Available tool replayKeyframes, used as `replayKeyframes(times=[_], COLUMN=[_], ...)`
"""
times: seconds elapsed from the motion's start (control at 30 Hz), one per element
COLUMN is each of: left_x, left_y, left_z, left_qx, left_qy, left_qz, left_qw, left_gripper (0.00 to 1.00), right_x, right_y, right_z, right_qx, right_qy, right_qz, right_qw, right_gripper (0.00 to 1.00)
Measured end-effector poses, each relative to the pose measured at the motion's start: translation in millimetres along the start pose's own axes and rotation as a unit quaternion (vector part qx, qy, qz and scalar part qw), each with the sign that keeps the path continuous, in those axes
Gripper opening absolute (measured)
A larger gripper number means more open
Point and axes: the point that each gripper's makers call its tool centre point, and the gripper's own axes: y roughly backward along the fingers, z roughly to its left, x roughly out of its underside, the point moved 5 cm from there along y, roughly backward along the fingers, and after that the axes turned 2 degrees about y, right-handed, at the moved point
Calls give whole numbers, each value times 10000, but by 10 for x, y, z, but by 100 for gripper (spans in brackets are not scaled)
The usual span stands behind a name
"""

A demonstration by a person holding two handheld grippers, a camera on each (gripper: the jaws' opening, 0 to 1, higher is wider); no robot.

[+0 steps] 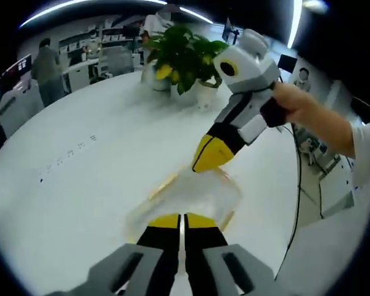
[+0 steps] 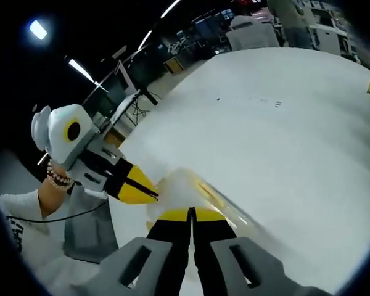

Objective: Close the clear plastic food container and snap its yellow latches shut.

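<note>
**Both tongs pinched at the container's sides**

The clear plastic food container lies on the white desk, blurred in both views, with yellow trim along its edges. In the left gripper view the left tongs rise from the bottom with jaws drawn together, tips at the container's near side; whether they nip a latch or merely press the lid I cannot tell. The right tongs come in from the upper right, held by a person's hand, and their yellow tips are shut and set against the far edge. The right gripper view mirrors this: the right tongs closed at the container, the left tongs closed and touching its other side.

Pressing from opposite sides likely steadies the box, so a latch can be pushed home without the container sliding.

The desk is bare white all around the box, leaving open room on every side. A potted plant stands well apart toward the far edge.
</note>
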Motion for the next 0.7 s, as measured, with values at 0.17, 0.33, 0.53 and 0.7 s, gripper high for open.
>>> replayKeyframes(times=[0.17,0.33,0.53,0.7], left_x=[80,130,192,243], left_y=[-136,-155,-121,-105], left_z=[-122,-193,-251,-284], left_qx=[146,267,340,384], left_qy=[-71,-108,-179,-199], left_qz=[105,184,289,353], left_qw=[9998,9994,9988,9984], left_gripper=[0,0,0,0], right_x=[7,39,-36,-154], right_y=[-163,-250,-267,-272], right_z=[27,9,-66,-166], right_qx=[-83,-60,98,466], right_qy=[63,136,159,367], right_qz=[117,265,234,96], right_qw=[9999,9995,9996,9982], right_gripper=[0,0,0,0])
